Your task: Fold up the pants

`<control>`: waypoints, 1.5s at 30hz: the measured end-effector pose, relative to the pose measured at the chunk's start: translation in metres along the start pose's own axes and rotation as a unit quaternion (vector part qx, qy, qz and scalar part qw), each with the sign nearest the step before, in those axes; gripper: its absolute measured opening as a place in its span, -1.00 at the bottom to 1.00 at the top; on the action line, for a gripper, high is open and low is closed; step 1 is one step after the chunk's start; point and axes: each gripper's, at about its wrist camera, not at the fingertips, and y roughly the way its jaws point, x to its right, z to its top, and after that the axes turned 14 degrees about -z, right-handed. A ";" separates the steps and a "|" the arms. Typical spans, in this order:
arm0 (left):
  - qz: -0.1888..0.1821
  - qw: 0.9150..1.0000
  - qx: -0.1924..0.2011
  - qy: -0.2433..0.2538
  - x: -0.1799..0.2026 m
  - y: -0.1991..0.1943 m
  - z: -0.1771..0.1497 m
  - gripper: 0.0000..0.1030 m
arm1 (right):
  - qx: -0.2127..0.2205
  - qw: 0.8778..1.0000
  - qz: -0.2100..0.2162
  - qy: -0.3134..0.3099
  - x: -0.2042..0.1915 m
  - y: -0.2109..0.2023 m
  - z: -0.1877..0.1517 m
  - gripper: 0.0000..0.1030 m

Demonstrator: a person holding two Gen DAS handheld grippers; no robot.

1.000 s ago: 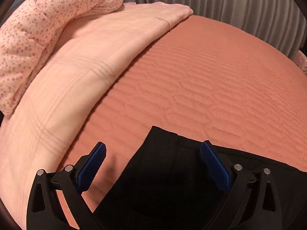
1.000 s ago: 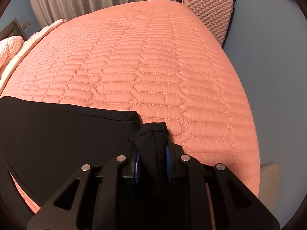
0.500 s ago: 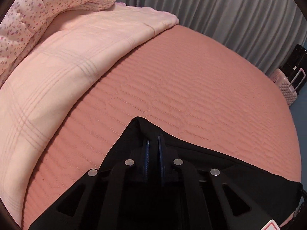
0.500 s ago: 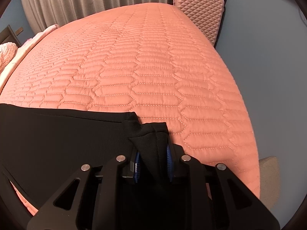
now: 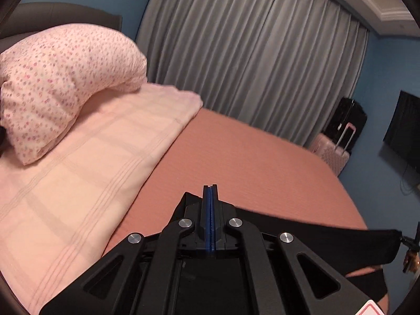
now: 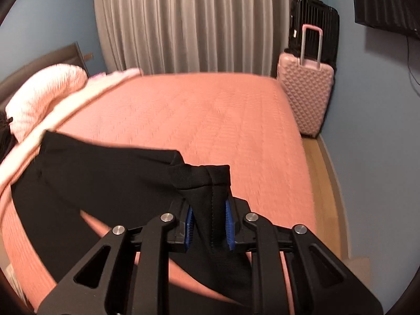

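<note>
Black pants point(image 6: 105, 168) hang stretched above the salmon quilted bed point(image 6: 199, 115), held at both ends. My right gripper point(image 6: 208, 210) is shut on a bunched corner of the pants, the fabric pinched between its blue pads point(image 6: 229, 218). My left gripper point(image 5: 210, 191) is shut on the other corner, with black fabric showing just under and beside its closed blue pads. In the left wrist view the pants point(image 5: 328, 239) run taut to the right, toward the right gripper at the frame edge.
A floral pillow point(image 5: 60, 86) and a pale pink blanket point(image 5: 86, 173) lie at the head of the bed. A pink suitcase point(image 6: 305, 92) and a black suitcase point(image 6: 312, 23) stand by the grey curtain point(image 6: 199, 21). Wooden floor runs along the bed's right side.
My left gripper closed on the pants corner. Both grippers then rose well above the bed, lifting the pants off the quilt and stretching them between them.
</note>
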 end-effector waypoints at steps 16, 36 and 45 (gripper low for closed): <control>0.062 0.977 -0.200 -0.036 -0.060 0.243 -0.013 0.30 | -0.046 0.997 -0.046 0.028 -0.017 0.056 0.000 -0.65; -0.010 0.990 -0.142 -0.016 -0.067 0.225 -0.006 -0.75 | -0.056 0.994 -0.074 0.057 -0.022 0.070 -0.007 -0.65; -0.141 0.989 -0.031 0.016 0.003 0.036 -0.007 -0.75 | 0.029 0.998 -0.031 0.044 -0.006 -0.040 -0.008 -0.65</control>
